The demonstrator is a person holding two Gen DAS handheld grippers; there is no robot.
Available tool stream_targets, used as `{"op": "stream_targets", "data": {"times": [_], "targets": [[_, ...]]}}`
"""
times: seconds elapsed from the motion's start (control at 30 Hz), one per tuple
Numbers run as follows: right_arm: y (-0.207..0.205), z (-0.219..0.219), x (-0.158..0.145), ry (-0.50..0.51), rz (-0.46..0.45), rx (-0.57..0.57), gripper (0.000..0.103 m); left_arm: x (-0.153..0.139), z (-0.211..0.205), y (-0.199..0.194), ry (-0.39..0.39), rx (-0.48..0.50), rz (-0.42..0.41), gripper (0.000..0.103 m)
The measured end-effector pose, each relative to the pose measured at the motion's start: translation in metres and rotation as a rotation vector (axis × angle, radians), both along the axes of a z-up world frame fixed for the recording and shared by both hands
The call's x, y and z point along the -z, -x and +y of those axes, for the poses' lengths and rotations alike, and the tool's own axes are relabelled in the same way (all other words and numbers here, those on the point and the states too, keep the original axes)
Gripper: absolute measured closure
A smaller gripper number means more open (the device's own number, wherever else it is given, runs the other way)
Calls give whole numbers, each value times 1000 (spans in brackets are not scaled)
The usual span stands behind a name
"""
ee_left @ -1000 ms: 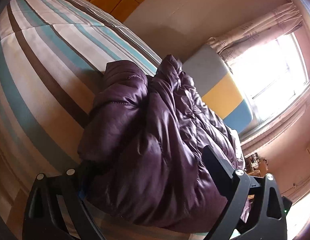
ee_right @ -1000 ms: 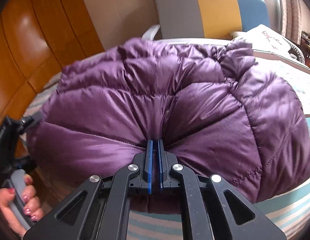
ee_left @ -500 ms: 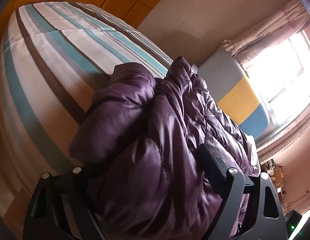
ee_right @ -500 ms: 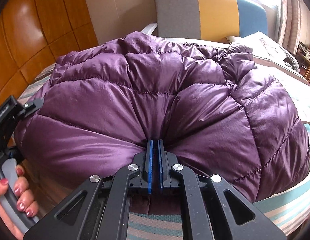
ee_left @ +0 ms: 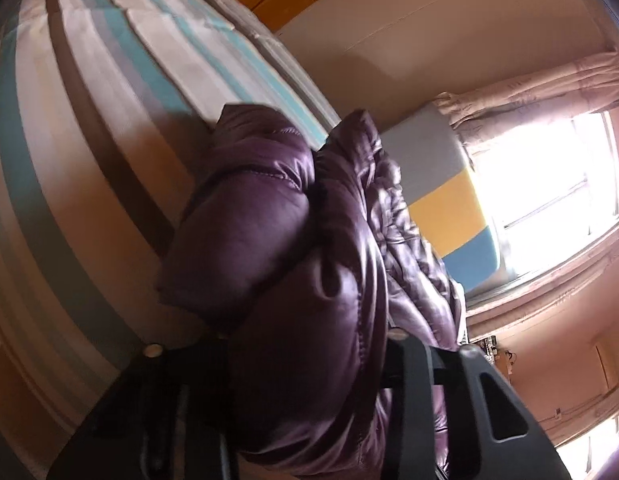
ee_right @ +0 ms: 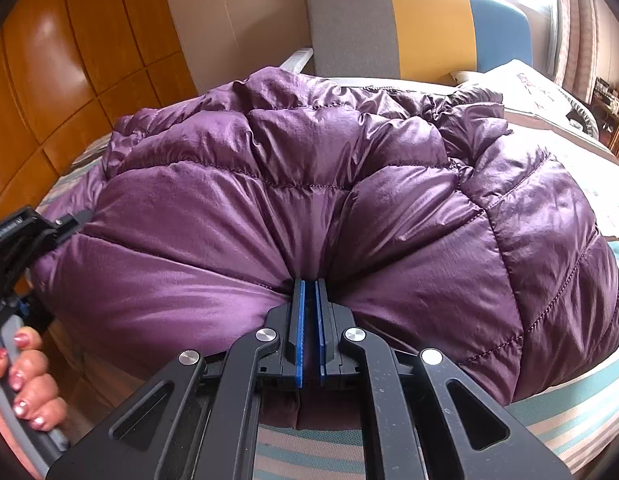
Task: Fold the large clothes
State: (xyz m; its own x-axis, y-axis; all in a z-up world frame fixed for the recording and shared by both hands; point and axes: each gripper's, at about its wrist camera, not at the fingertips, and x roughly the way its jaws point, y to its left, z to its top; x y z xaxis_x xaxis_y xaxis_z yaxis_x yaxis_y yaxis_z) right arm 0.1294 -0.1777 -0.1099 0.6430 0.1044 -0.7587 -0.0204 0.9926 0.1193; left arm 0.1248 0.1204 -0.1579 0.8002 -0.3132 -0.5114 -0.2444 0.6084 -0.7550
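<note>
A puffy purple quilted jacket point(ee_right: 309, 200) lies bunched on a striped bed point(ee_right: 569, 412). My right gripper point(ee_right: 309, 286) is shut on the jacket's near edge, with fabric pinched between the blue pads. In the left wrist view the jacket point(ee_left: 293, 272) bulges between the fingers of my left gripper point(ee_left: 309, 344), which stand wide apart around a thick fold; the fingertips are hidden by fabric. The left gripper also shows in the right wrist view point(ee_right: 25, 236) at the jacket's left end, held by a hand with painted nails point(ee_right: 25, 384).
A grey, yellow and blue headboard point(ee_right: 421, 28) stands at the far end of the bed. A white pillow point(ee_right: 525, 88) lies at the back right. Wooden wall panels point(ee_right: 69, 60) run along the left. A bright window with curtains point(ee_left: 549, 168) is at the right.
My left gripper has pushed further onto the jacket's fold, which now fills more of its view. My right gripper stays shut on the jacket edge, and the jacket has settled slightly lower.
</note>
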Motion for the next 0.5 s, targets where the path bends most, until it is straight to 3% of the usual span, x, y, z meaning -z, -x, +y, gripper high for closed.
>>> {"op": "stream_targets", "data": {"times": [0.27, 0.5], "targets": [[-2, 5, 0, 11, 2, 15, 98, -44, -26, 12, -168, 35, -128, 79], [-5, -7, -1, -78, 19, 27, 98, -80, -45, 20, -280, 83, -239, 79]]}}
